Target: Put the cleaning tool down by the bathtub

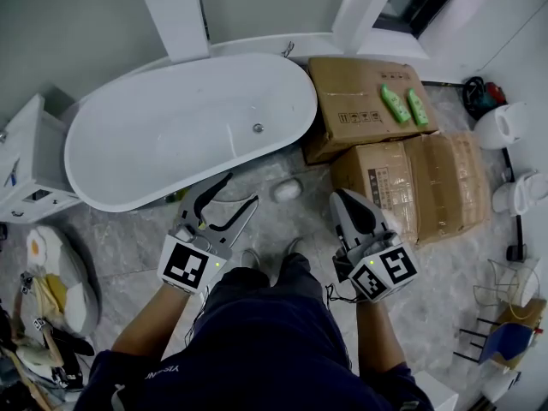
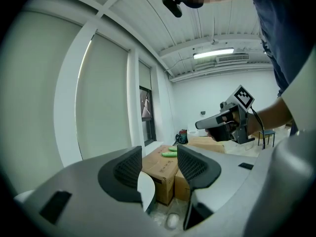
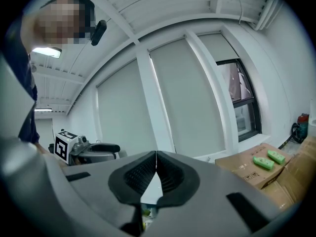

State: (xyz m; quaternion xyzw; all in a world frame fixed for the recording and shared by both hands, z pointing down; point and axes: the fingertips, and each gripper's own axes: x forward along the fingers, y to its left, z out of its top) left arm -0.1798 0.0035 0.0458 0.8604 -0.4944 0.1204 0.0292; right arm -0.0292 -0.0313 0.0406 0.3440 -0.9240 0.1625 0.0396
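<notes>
Two cardboard boxes (image 1: 364, 101) beside a white bathtub (image 1: 171, 135); grey marbled floor (image 1: 128, 240).

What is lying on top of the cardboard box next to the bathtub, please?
Two green bottle-like items lie side by side on the cardboard box. It is closed, so its contents are hidden.

Bright, even indoor light — a ceiling strip lamp (image 2: 213, 54) glows in the left gripper view; the white bathtub (image 1: 188, 127) carries a soft sheen. Both gripper views bow strongly, with dark corners and slightly soft foregrounds.
</notes>
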